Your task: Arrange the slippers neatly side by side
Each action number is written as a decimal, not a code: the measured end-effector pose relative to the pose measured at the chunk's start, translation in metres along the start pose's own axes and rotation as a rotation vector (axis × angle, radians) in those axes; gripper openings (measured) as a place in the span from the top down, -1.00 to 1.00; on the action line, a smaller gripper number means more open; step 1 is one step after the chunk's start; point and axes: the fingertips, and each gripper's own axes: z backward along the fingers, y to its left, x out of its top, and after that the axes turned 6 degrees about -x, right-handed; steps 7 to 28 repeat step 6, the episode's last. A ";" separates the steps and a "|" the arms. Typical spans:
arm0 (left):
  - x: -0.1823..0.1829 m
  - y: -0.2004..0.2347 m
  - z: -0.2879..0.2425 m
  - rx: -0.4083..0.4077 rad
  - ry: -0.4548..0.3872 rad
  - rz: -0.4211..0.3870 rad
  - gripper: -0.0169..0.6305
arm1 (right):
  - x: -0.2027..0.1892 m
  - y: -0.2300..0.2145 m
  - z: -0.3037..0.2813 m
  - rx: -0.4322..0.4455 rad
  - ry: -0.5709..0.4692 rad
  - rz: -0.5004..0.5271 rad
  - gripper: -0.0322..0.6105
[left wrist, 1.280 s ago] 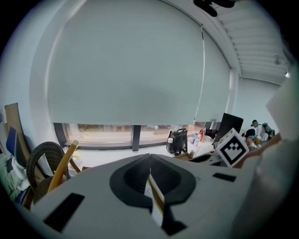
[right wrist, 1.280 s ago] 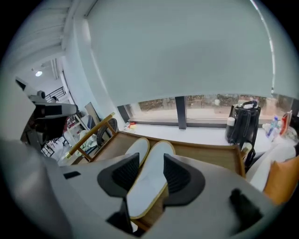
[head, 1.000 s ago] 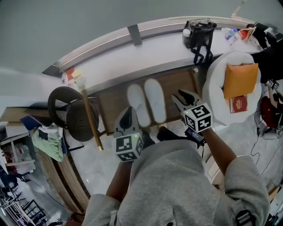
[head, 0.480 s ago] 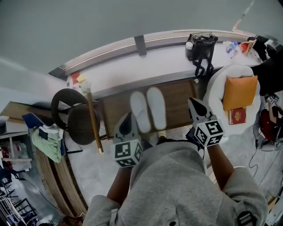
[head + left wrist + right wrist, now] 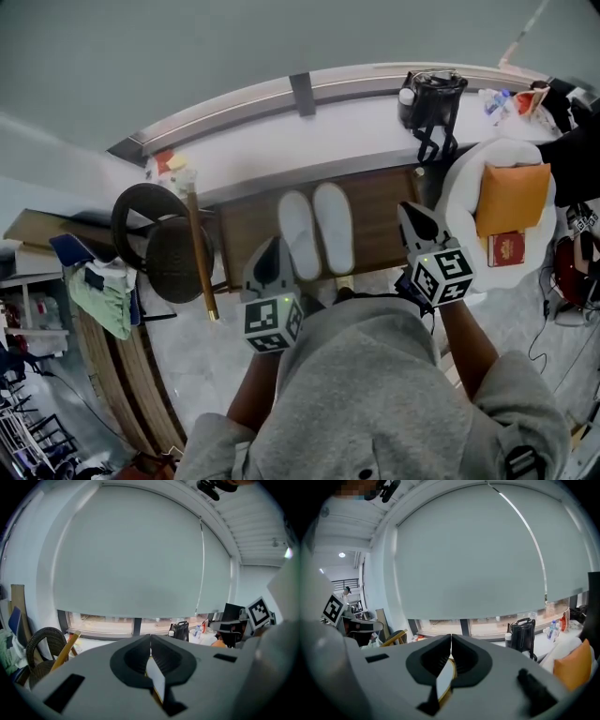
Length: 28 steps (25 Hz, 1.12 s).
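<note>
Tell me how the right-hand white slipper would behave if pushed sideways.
The flat white slipper looks soft, so it is probably light and floppy. On the brown wooden board it would likely slide, not roll. It lies close beside the other white slipper, so a push could shift both.

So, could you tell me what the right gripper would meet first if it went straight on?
The right gripper would probably meet the white window ledge, left of the black bag; depth is unclear.
</note>
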 end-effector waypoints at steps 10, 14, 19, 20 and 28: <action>0.000 0.000 -0.002 0.009 -0.004 0.000 0.90 | 0.001 -0.002 -0.005 0.011 -0.001 0.000 0.82; 0.000 0.000 -0.002 0.009 -0.004 0.000 0.90 | 0.001 -0.002 -0.005 0.011 -0.001 0.000 0.82; 0.000 0.000 -0.002 0.009 -0.004 0.000 0.90 | 0.001 -0.002 -0.005 0.011 -0.001 0.000 0.82; 0.000 0.000 -0.002 0.009 -0.004 0.000 0.90 | 0.001 -0.002 -0.005 0.011 -0.001 0.000 0.82; 0.000 0.000 -0.002 0.009 -0.004 0.000 0.90 | 0.001 -0.002 -0.005 0.011 -0.001 0.000 0.82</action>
